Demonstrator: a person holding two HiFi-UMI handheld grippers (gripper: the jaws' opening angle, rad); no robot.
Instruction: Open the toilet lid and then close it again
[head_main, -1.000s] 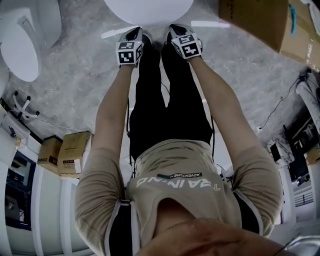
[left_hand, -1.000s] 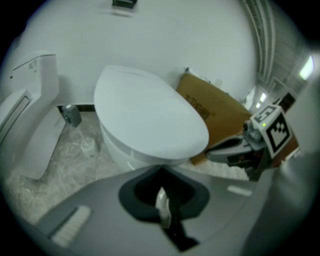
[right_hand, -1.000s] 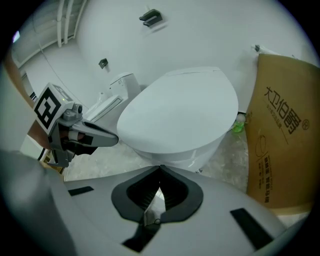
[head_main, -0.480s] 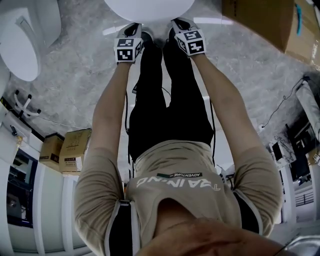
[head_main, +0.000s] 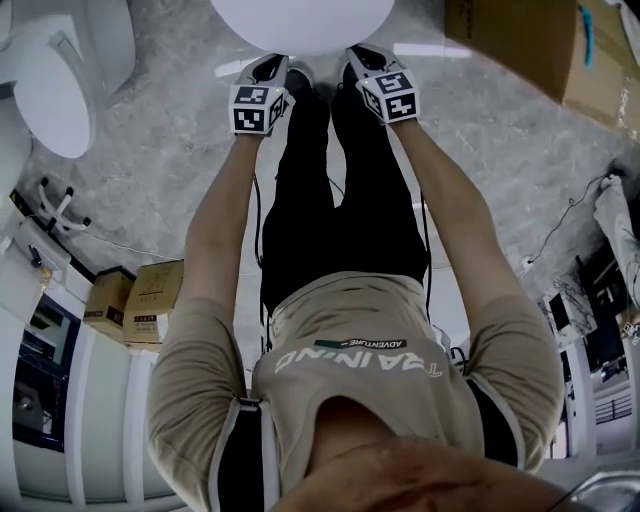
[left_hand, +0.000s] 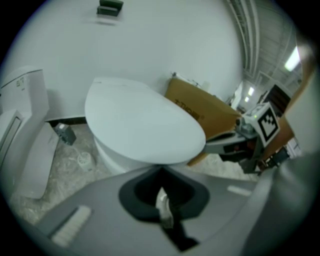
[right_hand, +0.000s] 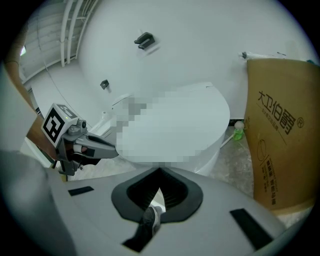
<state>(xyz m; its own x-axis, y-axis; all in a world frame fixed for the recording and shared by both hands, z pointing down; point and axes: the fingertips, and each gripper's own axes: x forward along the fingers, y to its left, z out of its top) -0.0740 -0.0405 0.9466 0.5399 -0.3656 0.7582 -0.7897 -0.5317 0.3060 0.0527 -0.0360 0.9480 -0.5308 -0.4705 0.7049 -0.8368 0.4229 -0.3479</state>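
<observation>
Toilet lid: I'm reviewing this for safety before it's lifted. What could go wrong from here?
1. The white oval toilet lid lies shut and looks smooth. The left gripper and right gripper both have their fingers together near its front edge, so they may slip off rather than catch the rim.
2. The tall brown cardboard box stands close beside the toilet; the right gripper could bump it.

The toilet lid (head_main: 300, 18) in front of you is a smooth, plain white oval. It lies flat on the white bowl (left_hand: 107, 155), fully shut, and its rim overhangs the bowl a little round the front. The rounded front end points towards you, and the far end sits by the white wall (left_hand: 165, 35).
</observation>
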